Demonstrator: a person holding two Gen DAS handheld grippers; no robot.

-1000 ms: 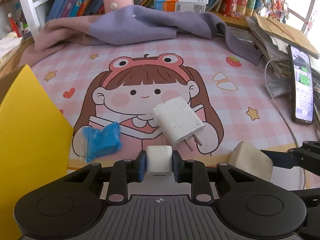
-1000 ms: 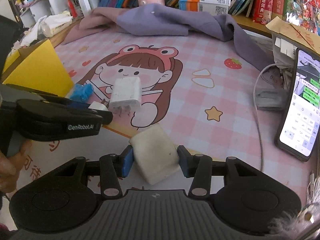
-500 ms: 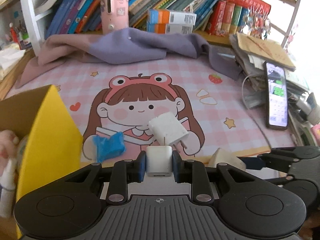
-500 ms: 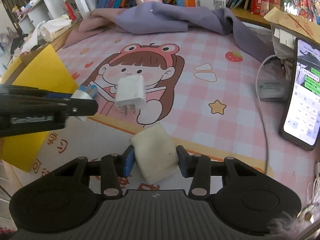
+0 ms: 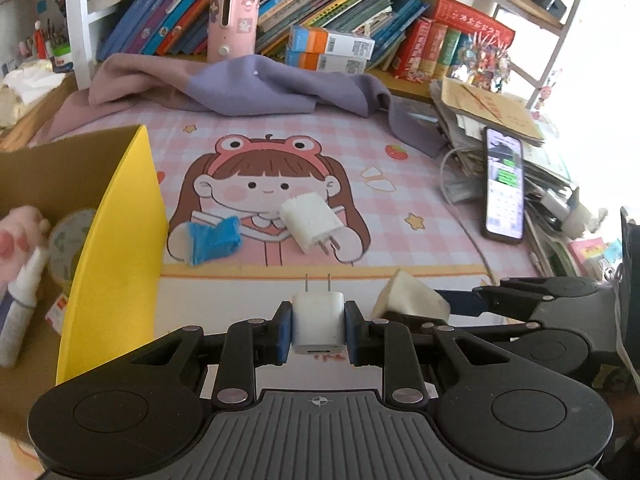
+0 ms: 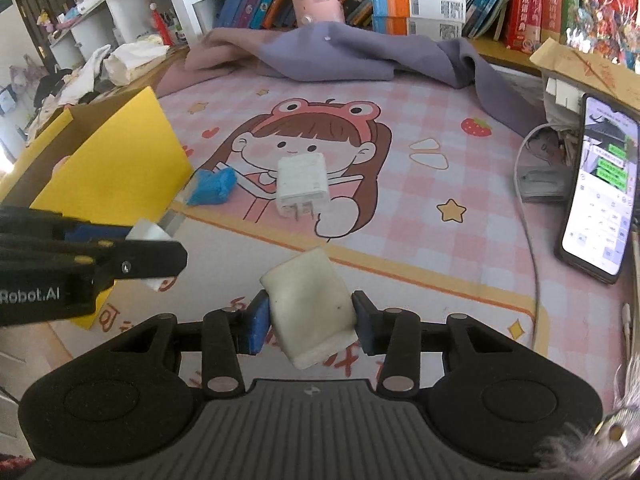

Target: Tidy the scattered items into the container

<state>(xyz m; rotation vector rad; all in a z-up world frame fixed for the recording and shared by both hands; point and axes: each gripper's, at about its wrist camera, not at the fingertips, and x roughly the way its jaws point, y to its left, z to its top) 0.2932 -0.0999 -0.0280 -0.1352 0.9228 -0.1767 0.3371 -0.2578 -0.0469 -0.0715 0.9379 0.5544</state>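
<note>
Bookshelves stand behind the pink desk mat (image 5: pixel 400 216); keep your left gripper (image 5: pixel 318 330) clamped on the small white charger (image 5: pixel 318 322) and your right gripper (image 6: pixel 310 318) pressed on the cream block (image 6: pixel 310 300), then carry both over the yellow cardboard box (image 5: pixel 116 248) at the mat's left edge.

Left gripper (image 5: pixel 318 330): pitched down, both pads clamped flat on small white charger (image 5: pixel 318 322), prongs pointing away from the camera. Right gripper (image 6: pixel 310 320): pitched down too, sitting just to the right of the left one, blue pads pressed on both sides of cream block (image 6: pixel 310 304), block skewed in the grip, lifted off the surface.
</note>
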